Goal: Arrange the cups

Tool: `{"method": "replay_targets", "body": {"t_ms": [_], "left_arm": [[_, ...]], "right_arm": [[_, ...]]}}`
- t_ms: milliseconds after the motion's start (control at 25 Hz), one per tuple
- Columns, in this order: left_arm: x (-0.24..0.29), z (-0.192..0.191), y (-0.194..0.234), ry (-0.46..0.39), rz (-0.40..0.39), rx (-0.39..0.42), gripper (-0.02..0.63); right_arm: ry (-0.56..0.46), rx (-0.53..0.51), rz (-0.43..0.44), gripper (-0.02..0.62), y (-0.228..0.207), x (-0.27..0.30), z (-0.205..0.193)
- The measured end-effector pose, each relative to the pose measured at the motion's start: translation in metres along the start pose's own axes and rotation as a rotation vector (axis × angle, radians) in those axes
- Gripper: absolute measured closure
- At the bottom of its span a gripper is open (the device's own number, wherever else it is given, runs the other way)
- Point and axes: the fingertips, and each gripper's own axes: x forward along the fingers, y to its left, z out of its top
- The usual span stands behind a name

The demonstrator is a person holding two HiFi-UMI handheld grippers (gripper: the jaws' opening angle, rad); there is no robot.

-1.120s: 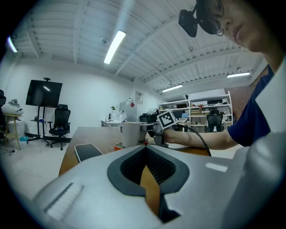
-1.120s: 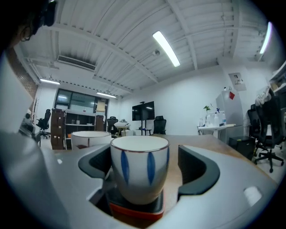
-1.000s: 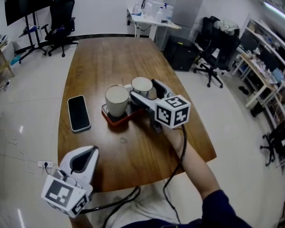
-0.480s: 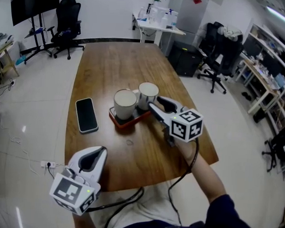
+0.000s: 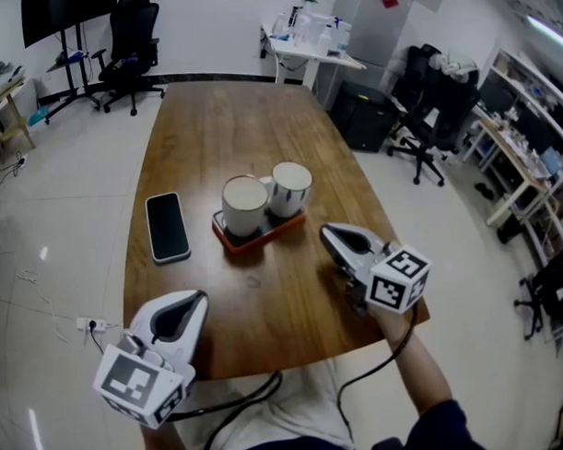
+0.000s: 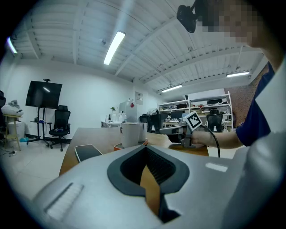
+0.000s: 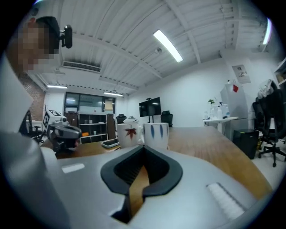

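Two white cups stand side by side on a small orange tray [image 5: 263, 237] in the middle of the wooden table [image 5: 220, 125]. The left cup [image 5: 244, 202] bears a red leaf [image 7: 129, 135]; the right cup [image 5: 289, 187] has blue marks [image 7: 156, 135]. My right gripper [image 5: 329, 232] hovers to the right of the tray, a hand's width from the cups, shut and holding nothing. My left gripper [image 5: 188, 299] sits at the near table edge, shut and holding nothing, pointing toward the cups [image 6: 132, 134].
A black phone [image 5: 167, 227] lies face up on the table left of the tray. Office chairs [image 5: 424, 95], a white desk [image 5: 311, 41] and shelves stand beyond the table's far and right sides. The table's right edge runs just beside my right gripper.
My right gripper let go of the right cup, drew back toward the near right edge of the table, and its jaws closed. The cups stay on the tray. The left gripper kept still.
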Motion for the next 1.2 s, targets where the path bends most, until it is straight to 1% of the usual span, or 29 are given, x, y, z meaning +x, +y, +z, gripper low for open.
{"method": "replay_targets", "body": {"t_ms": [120,200,400,480,600,760,840,920,1040,1200], "left_arm": [[0.0,-0.001,0.0,0.002,0.001,-0.005,0.603],[0.0,-0.002,0.001,0.004,-0.001,-0.008,0.603],[0.001,-0.003,0.001,0.01,-0.008,-0.019,0.603],[0.001,-0.004,0.0,0.011,-0.007,-0.024,0.603],[0.0,-0.005,0.001,0.014,-0.005,-0.025,0.603],[0.001,-0.007,0.003,0.016,0.014,-0.026,0.603],[0.004,-0.007,0.001,0.016,0.006,-0.025,0.603],[0.006,-0.008,-0.001,0.014,-0.009,-0.023,0.603],[0.007,-0.008,0.0,0.013,-0.008,-0.024,0.603],[0.004,-0.008,0.0,0.018,-0.008,-0.024,0.603]], "right_arm": [[0.009,-0.022,0.114,0.591,0.028,-0.007,-0.001],[0.012,-0.029,0.175,0.591,0.042,-0.009,-0.002],[0.017,-0.046,0.259,0.591,0.068,-0.015,-0.003],[0.018,-0.053,0.273,0.591,0.076,-0.016,-0.003],[0.017,-0.049,0.255,0.591,0.081,-0.016,-0.005],[0.016,-0.064,0.321,0.591,0.095,-0.015,-0.008],[0.013,-0.07,0.348,0.591,0.101,-0.015,-0.008],[0.008,-0.074,0.359,0.591,0.102,-0.014,-0.008],[0.01,-0.078,0.371,0.591,0.102,-0.012,-0.009],[0.009,-0.084,0.42,0.591,0.114,-0.014,-0.009]]}}
